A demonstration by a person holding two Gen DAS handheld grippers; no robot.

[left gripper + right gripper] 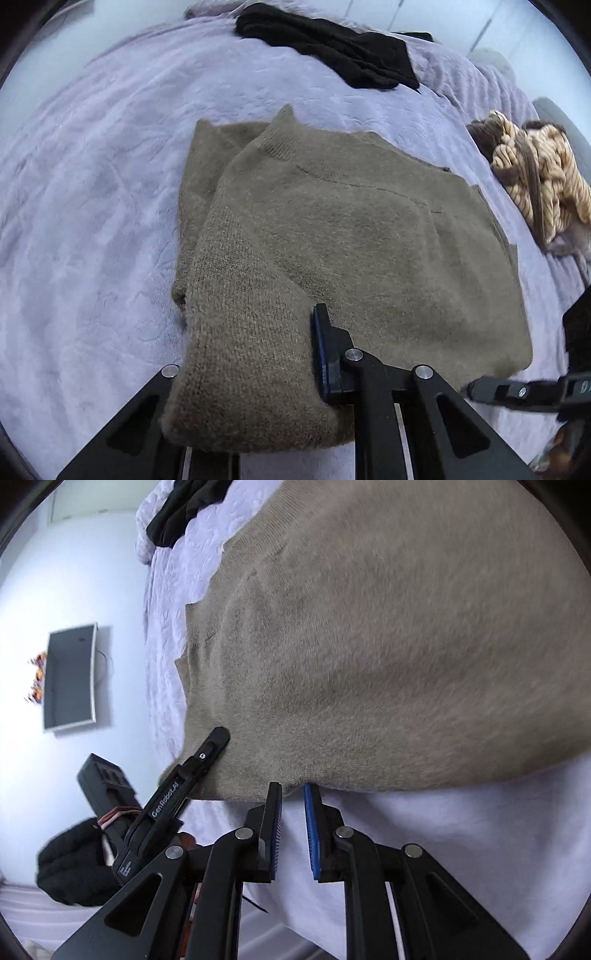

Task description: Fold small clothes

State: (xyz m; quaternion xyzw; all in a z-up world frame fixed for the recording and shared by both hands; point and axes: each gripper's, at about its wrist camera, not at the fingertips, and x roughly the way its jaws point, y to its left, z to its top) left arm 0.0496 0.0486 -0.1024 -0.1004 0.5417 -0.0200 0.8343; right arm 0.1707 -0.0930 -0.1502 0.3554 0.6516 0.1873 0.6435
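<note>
An olive-brown knit sweater (351, 229) lies partly folded on the lavender bed blanket (92, 184). My left gripper (295, 310) is shut on a doubled-over flap at the sweater's near edge. The knit covers its left finger, and only the blue-padded right finger (321, 347) shows. In the right wrist view the sweater (388, 646) fills the upper frame. My right gripper (293, 788) pinches its hem at the very fingertips, with a narrow gap between the blue pads lower down. The left gripper (216, 740) rests on the sweater's corner, held by a black-gloved hand (70, 864).
A black garment (332, 48) lies at the far side of the bed, with a striped plush toy (535, 177) at the right edge. The right gripper (476, 391) shows at the lower right. A framed screen (70, 675) hangs on the white wall past the bed's edge.
</note>
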